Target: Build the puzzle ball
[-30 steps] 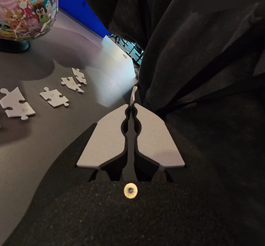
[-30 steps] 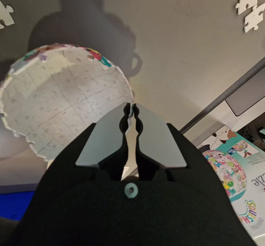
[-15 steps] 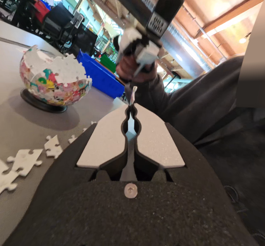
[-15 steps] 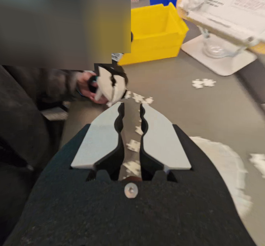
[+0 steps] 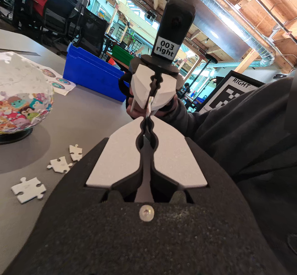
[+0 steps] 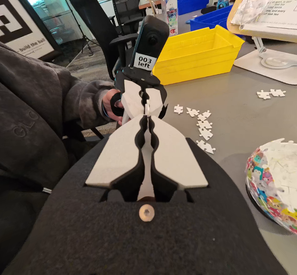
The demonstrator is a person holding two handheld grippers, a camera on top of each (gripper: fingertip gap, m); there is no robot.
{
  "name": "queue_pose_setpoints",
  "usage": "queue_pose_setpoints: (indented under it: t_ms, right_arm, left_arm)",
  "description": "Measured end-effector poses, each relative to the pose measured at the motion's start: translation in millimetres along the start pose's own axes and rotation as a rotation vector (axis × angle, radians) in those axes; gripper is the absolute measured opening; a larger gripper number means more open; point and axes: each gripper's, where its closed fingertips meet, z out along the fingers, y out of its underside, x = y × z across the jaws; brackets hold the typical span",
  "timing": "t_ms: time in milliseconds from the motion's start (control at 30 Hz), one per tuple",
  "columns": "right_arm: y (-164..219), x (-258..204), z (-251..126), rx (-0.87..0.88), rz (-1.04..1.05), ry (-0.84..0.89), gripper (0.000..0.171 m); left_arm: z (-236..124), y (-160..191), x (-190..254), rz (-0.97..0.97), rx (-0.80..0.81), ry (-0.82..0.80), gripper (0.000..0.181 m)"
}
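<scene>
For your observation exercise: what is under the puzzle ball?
The puzzle ball sits on a black round stand on the grey table. The stand's middle is covered by the ball.

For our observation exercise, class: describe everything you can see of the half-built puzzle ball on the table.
The half-built puzzle ball is an open, bowl-like shell of interlocked curved pieces, thin and rigid-looking. Its outside shows bright cartoon animals; its inside is plain white. The upper rim is jagged with unfilled tabs. It sits upright on a dark round stand on the grey table. Neither gripper touches it; loose white pieces lie apart.
</scene>
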Motion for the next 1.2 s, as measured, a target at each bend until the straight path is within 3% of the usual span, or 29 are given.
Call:
queue_pose_setpoints:
  t_ms: [133, 233, 367, 467, 667, 800, 967, 1200]
  right_arm:
    - [4.7, -5.1, -18.0, -0.032, -0.121, 0.061, 0.001]
    - [-5.7, 10.4, -45.6, -0.072, -0.248, 0.159, 0.001]
    - [-33.8, 73.4, -101.1, -0.140, -0.493, 0.398, 0.001]
    - [-37.2, 120.0, -116.1, -0.213, -0.570, 0.399, 0.001]
    - [-29.8, 215.3, -91.4, -0.292, -0.592, 0.338, 0.001]
    - [2.8, 248.3, -66.9, -0.309, -0.545, 0.195, 0.001]
    - [18.9, 257.5, -60.3, -0.258, -0.514, 0.125, 0.001]
    - [36.8, 268.6, -59.1, -0.305, -0.513, 0.086, 0.001]
  left_arm:
    - [14.9, 4.2, 4.0, 0.005, -0.013, -0.040, 0.003]
    - [18.9, 7.0, -4.1, 0.012, -0.037, -0.100, 0.020]
    - [13.3, 7.3, -24.5, 0.082, -0.085, -0.237, 0.022]
    - [7.1, 1.0, -45.9, 0.144, -0.141, -0.358, 0.022]
    - [-6.7, -52.0, -102.2, 0.314, -0.243, -0.594, 0.022]
    - [-3.7, -79.2, -151.6, 0.310, -0.357, -0.641, 0.022]
    - [16.2, -76.4, -212.1, 0.354, -0.647, -0.656, 0.024]
    - [40.5, -66.0, -250.4, 0.421, -0.872, -0.552, 0.023]
